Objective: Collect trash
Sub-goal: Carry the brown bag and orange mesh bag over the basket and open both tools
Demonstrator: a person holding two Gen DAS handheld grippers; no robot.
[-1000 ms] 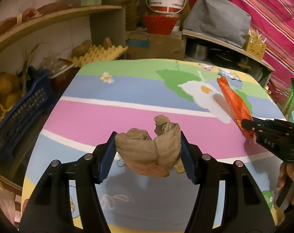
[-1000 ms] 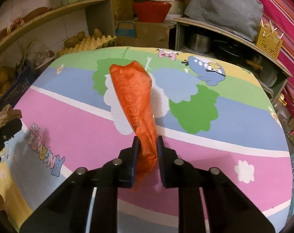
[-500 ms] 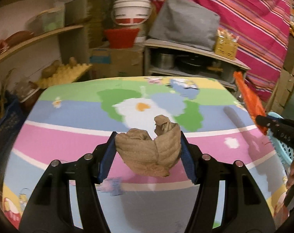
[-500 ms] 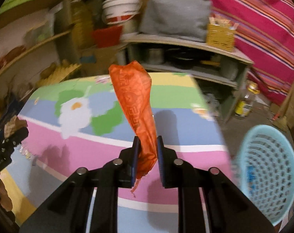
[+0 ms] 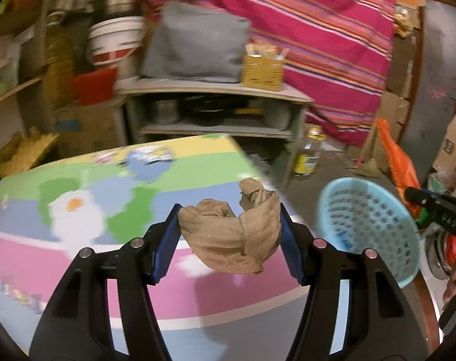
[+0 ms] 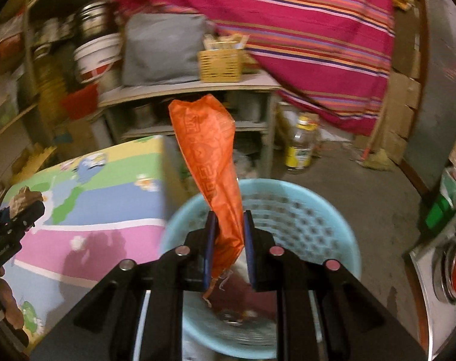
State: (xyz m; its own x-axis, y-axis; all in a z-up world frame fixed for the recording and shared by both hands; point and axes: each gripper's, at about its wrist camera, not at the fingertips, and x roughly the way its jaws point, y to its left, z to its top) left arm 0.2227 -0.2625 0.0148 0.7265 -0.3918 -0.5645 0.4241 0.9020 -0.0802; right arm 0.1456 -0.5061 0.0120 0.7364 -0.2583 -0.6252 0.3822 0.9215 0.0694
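both claws have swung off the cartoon-print table (image 5: 77,258) toward the floor at its far corner; a second ago the table filled both views, and now the pale blue basket (image 6: 327,210) sits right under the right gripper (image 6: 228,240), which is clenched on the orange wrapper (image 6: 209,162), its free end standing toward 12 o'clock. in the left view the basket (image 5: 375,225) is at 3 o'clock, still off to the side of the left gripper (image 5: 229,228), which is grasping the crumpled brown paper (image 5: 234,240) above the table edge. the wrapper looks ready to drop; the paper likely needs more travel toward 3 o'clock first.
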